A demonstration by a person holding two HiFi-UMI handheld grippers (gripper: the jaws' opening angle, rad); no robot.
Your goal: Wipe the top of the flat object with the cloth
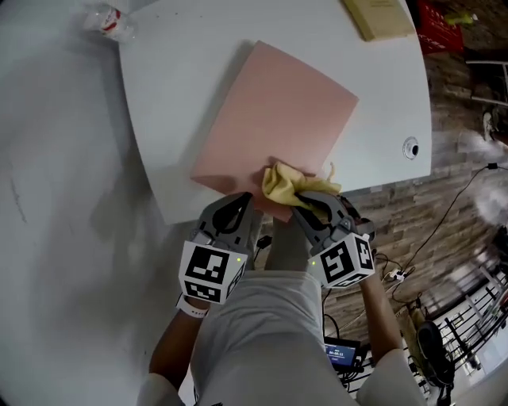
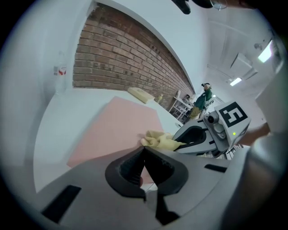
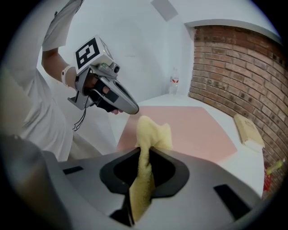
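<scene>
A pink flat board [image 1: 278, 119] lies on the white table [image 1: 182, 79], and its near corner reaches past the table's front edge. My right gripper [image 1: 309, 202] is shut on a crumpled yellow cloth [image 1: 286, 184], which rests on that near corner. In the right gripper view the cloth [image 3: 150, 134] runs up between the jaws over the board [image 3: 193, 126]. My left gripper [image 1: 238, 202] is shut, its tips at the board's near edge just left of the cloth. The left gripper view shows the board [image 2: 117, 126], the cloth [image 2: 159, 141] and the right gripper [image 2: 193, 137].
A plastic bottle [image 1: 107, 20] stands at the table's far left corner. A tan block [image 1: 379, 16] lies at the far right. A cable hole [image 1: 410, 147] sits near the table's right edge. Cables, a red crate [image 1: 440, 28] and wire racks are on the brick floor to the right.
</scene>
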